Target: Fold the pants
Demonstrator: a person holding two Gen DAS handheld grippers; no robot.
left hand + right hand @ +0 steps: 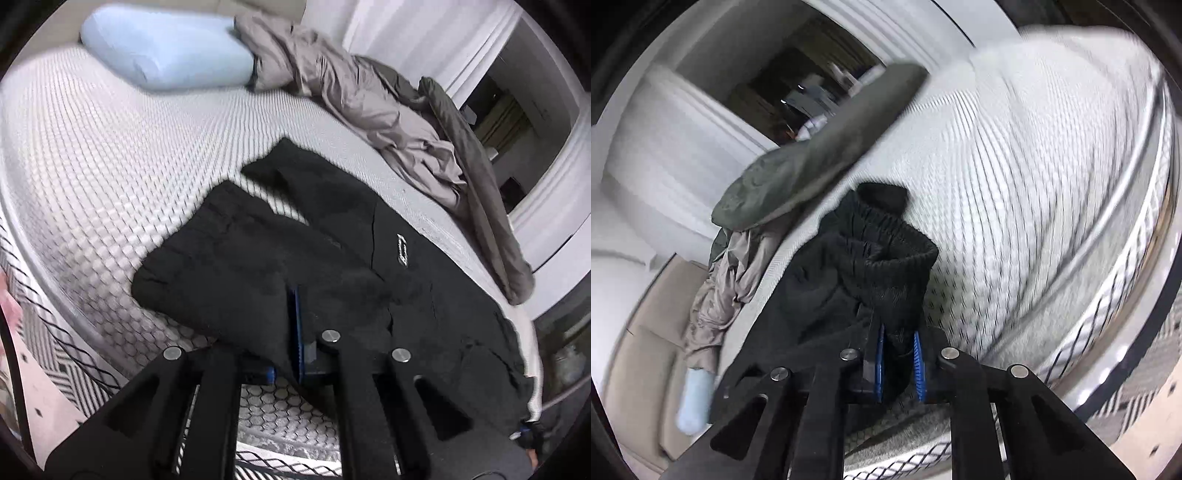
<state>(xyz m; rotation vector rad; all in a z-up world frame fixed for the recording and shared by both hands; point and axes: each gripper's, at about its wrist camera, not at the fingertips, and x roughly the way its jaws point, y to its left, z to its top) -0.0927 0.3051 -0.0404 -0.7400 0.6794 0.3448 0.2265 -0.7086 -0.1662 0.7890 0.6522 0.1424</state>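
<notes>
Both tongs clamped on black pants (258, 258): left gripper (297, 332) pinching a fabric edge, right gripper (899, 363) w/ ribbed waistband bunched btwn blue pads (918, 363). Pants spread on white textured mattress (110, 166). Left view only: light-blue pillow (166, 51) in full, white logo (402, 251). Right view only: waistband ribbing. Grey duvet (369, 92) heaped along far edge; white walls, dark doorway beyond.

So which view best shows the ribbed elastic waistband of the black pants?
Right wrist: the ribbed elastic waistband bunches just ahead of the right gripper, which is clamped on the black pants. Left wrist shows only legs and logo.
</notes>
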